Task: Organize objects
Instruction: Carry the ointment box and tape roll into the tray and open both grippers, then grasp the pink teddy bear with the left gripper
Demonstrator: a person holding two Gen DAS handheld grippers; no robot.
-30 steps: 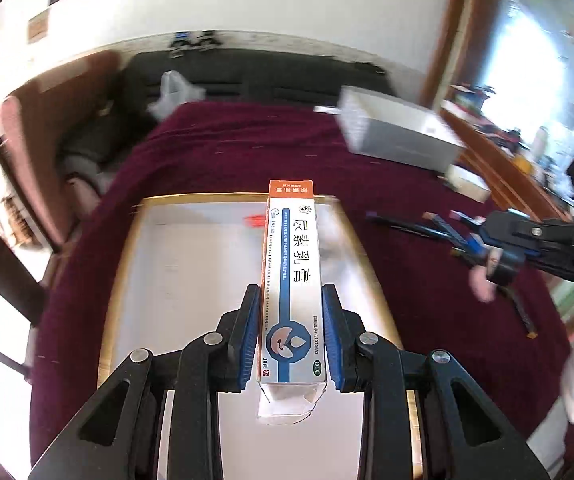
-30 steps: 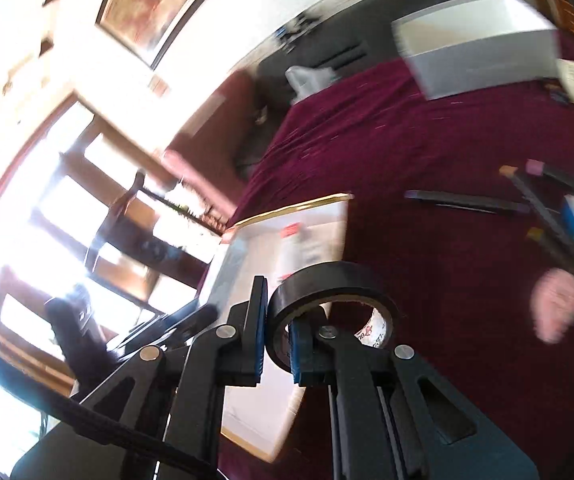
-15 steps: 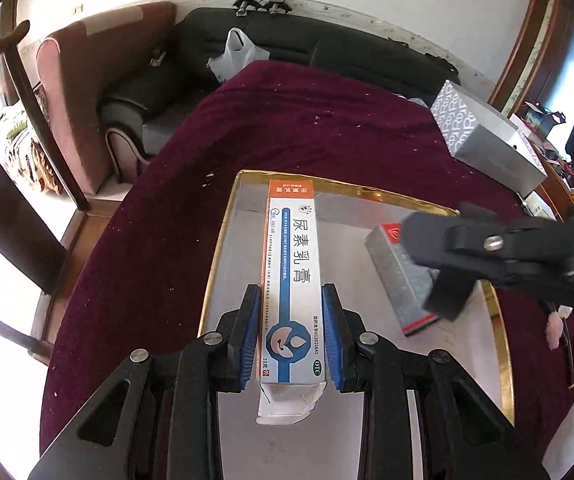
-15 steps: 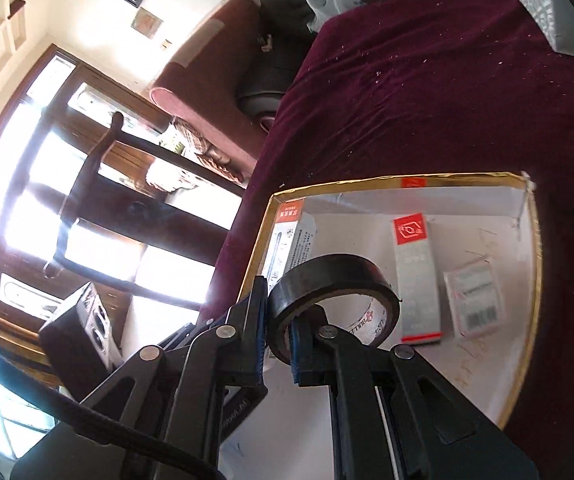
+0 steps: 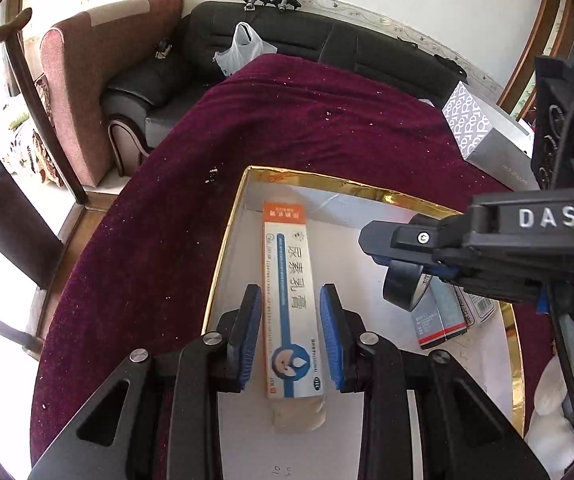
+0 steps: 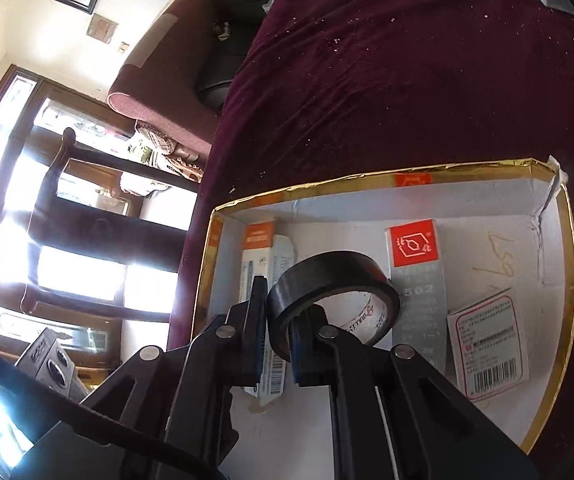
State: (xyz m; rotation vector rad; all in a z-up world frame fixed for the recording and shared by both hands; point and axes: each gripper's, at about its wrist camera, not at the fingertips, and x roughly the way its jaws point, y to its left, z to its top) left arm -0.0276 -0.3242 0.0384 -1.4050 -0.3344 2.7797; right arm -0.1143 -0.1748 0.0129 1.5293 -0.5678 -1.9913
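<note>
Inside the gold-rimmed box (image 5: 227,240), the ointment carton (image 5: 290,300) lay released between the parted left gripper (image 5: 290,336) jaws — the right gripper (image 6: 278,328) pinched the tape roll (image 6: 333,280), unplaced.

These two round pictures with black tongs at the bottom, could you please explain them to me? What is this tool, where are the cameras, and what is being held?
No robot here: a person holds two hand-held grippers, each carrying a fisheye camera that looks along its two fingers. That is why the pictures look round.

The left camera shows the left gripper open, its blue pads apart on either side of a long ointment box that lies in a white tray with a gold rim. The tray sits on a dark red tablecloth.

The right camera shows the right gripper shut on a roll of black tape above the same tray. Two smaller boxes lie there: a grey one with a red label and a white one with a barcode.
</note>
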